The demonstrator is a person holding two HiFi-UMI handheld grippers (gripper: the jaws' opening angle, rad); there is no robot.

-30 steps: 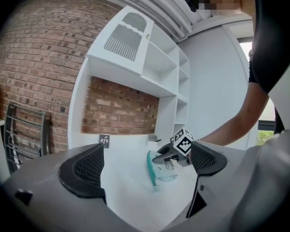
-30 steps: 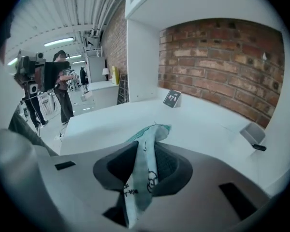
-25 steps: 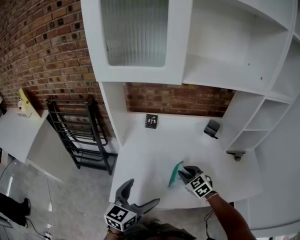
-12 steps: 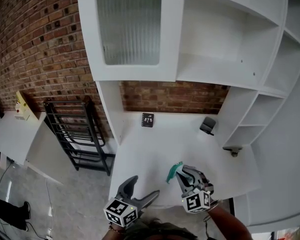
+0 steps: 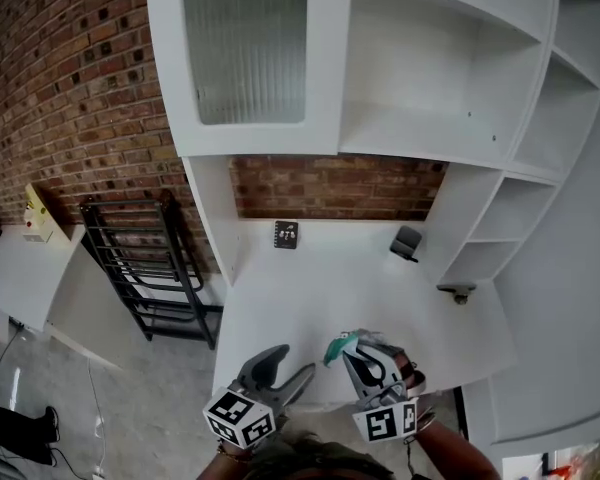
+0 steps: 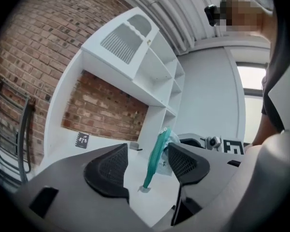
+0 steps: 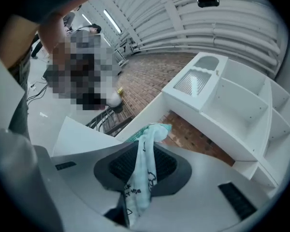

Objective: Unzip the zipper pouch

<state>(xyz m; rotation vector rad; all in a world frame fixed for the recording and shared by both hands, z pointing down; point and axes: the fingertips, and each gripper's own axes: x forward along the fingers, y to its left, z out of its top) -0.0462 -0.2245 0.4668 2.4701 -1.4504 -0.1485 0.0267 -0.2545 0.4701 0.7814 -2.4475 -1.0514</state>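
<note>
right tongs (image 5: pixel 363 356) pinching the zipper pouch (image 5: pixel 336 347) by its fabric. pouch lifted off the tabletop (image 5: pixel 310 278) since a second ago, now held up near the front edge. left tongs (image 5: pixel 283 371) have just been closing: half spread, teal zipper edge between the pads, not touching. zipper looks shut; a second grip seems next.

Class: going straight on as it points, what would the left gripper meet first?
Likely the zipper pouch: its teal edge hangs between the left gripper's jaws, which have just been closing, not touching; depth unclear.
</note>
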